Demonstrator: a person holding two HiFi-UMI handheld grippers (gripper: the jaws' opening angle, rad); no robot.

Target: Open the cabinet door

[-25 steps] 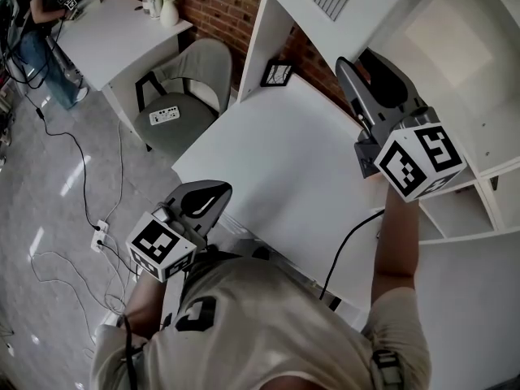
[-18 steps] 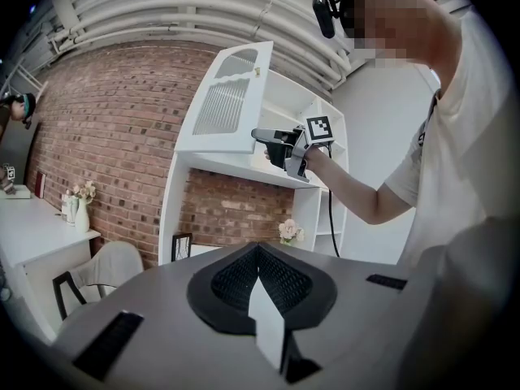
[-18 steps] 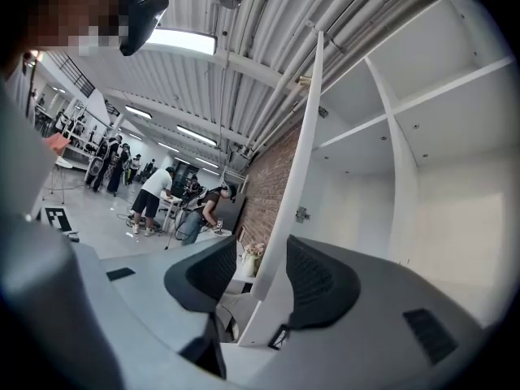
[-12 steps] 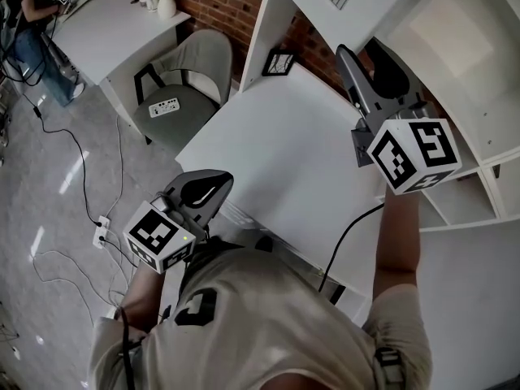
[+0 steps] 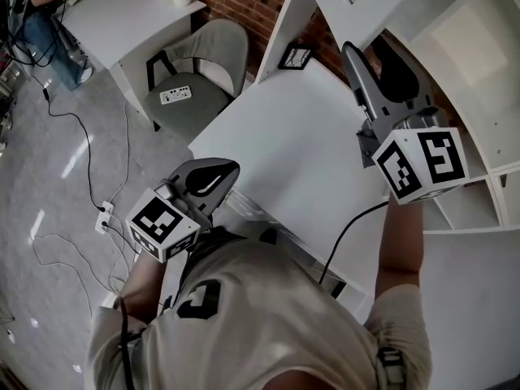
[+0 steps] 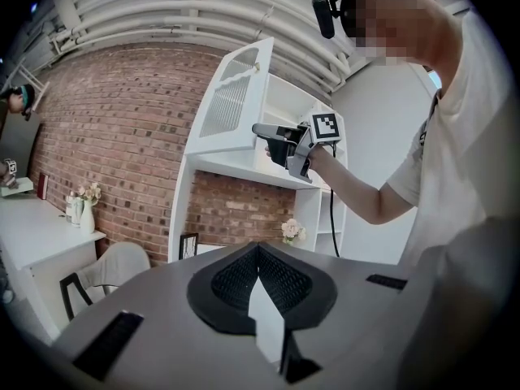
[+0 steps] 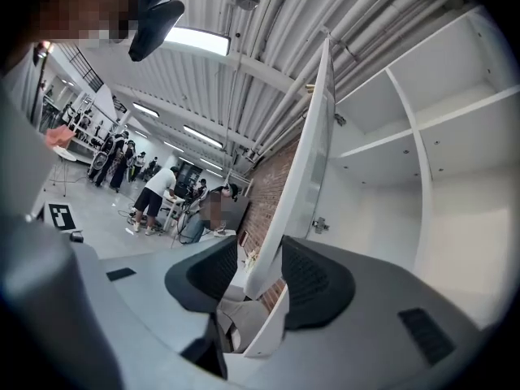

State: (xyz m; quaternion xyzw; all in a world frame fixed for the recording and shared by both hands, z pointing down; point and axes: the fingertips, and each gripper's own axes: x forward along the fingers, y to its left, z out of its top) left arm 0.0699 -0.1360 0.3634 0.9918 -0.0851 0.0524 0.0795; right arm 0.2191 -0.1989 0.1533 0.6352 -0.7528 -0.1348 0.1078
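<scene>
The white cabinet door [image 7: 313, 161], louvred on its front [image 6: 231, 96], stands swung out from the open white cabinet [image 5: 471, 47]. My right gripper [image 7: 260, 246] is raised level with the door's free edge, which lies between its jaws. The jaws have just been opening; a gap shows beside the left pad [image 7: 213, 270], so they are open around the edge. In the head view the right gripper [image 5: 367, 45] sits at the upper right. My left gripper [image 5: 226, 171] hangs low at the left over the table's near edge, shut and empty [image 6: 258, 250].
A white table [image 5: 284, 161] stands under both grippers, with a small picture frame [image 5: 296, 55] at its far end. A grey chair [image 5: 195, 88] and a second white table [image 5: 122, 15] are to the left. Cables [image 5: 81, 177] trail over the floor. A brick wall backs the cabinet.
My right gripper has shifted a little sideways along the door's edge. The left gripper has drifted slightly. The head view has swung, so the chair and table sit further right.
</scene>
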